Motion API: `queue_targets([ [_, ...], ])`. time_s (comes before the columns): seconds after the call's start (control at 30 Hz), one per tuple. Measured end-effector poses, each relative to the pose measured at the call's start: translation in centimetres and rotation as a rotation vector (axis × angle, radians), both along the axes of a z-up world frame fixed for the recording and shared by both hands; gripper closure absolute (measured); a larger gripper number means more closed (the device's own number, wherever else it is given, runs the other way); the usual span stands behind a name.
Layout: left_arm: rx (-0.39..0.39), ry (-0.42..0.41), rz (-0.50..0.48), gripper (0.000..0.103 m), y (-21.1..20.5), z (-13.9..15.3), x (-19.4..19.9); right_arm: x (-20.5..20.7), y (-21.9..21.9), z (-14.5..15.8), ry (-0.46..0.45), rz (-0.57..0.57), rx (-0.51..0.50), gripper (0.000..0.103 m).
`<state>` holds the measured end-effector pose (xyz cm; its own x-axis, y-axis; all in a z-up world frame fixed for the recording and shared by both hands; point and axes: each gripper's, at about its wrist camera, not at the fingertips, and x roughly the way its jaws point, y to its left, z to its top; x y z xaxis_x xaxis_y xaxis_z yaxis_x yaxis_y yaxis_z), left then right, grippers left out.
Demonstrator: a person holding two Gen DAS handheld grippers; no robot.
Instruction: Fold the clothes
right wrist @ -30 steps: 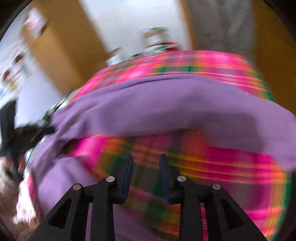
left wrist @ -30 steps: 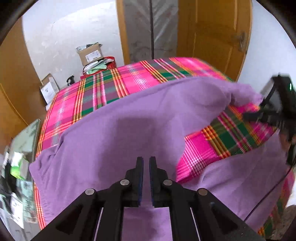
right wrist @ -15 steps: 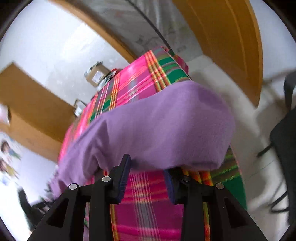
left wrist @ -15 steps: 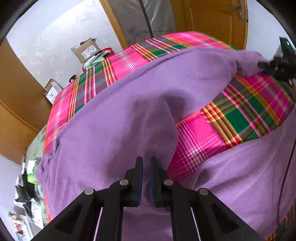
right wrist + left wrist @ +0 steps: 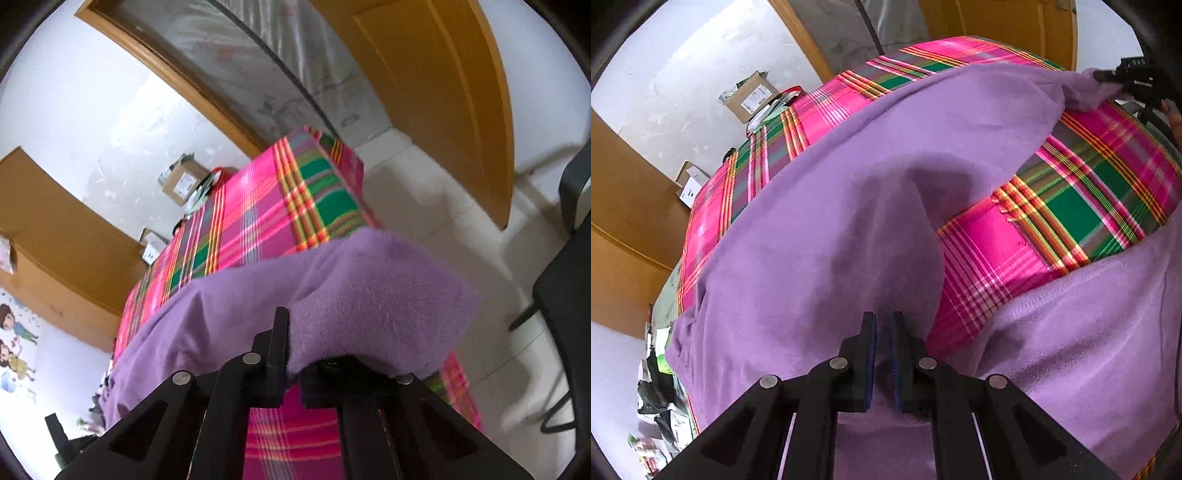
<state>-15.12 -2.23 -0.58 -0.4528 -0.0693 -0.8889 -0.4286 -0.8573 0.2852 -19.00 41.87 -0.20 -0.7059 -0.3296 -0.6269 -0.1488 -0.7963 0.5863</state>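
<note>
1. Nearest in the left wrist view, the left claw (image 5: 881,325) has its two black fingers nearly together, pinching a fold of purple fleece garment (image 5: 820,229) between the blue pads.
2. Nearest in the right wrist view, the right claw (image 5: 295,347) clamps another edge of the same garment (image 5: 369,295). The fleece drapes over the right finger and hides it; only the left finger (image 5: 279,339) shows fully.
3. The garment lies across a surface covered by a pink, green and orange plaid cloth (image 5: 1071,206). Part of it is lifted in an arch between the two claws, with plaid showing underneath.
4. Only the left wrist view shows the garment's full spread, and the right claw (image 5: 1108,75) as a dark shape gripping a far corner at the upper right.
5. Only the right wrist view shows a dark chair (image 5: 565,295) on the pale floor at right, and cartoon stickers (image 5: 14,332) on the wall at left.
6. Farthest away, both views show cardboard boxes (image 5: 750,96) past the surface's far edge, a white wall, and a wooden door (image 5: 443,85).
</note>
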Motion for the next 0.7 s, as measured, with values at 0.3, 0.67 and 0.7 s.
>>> queue_targets([
  [0.3, 0.182, -0.009, -0.009, 0.095, -1.8, 2.4, 0.3, -0.4, 1.1, 0.5, 0.005, -0.035, 0.049, 0.098],
  [0.67, -0.03, 0.028, -0.109, 0.073, 3.3, -0.1, 0.7, -0.6, 1.4, -0.8, -0.025, -0.027, 0.046, 0.097],
  [0.7, -0.054, 0.036, -0.102, 0.073, 3.5, -0.4, 0.5, -0.6, 1.3, -0.9, -0.024, -0.026, 0.048, 0.097],
])
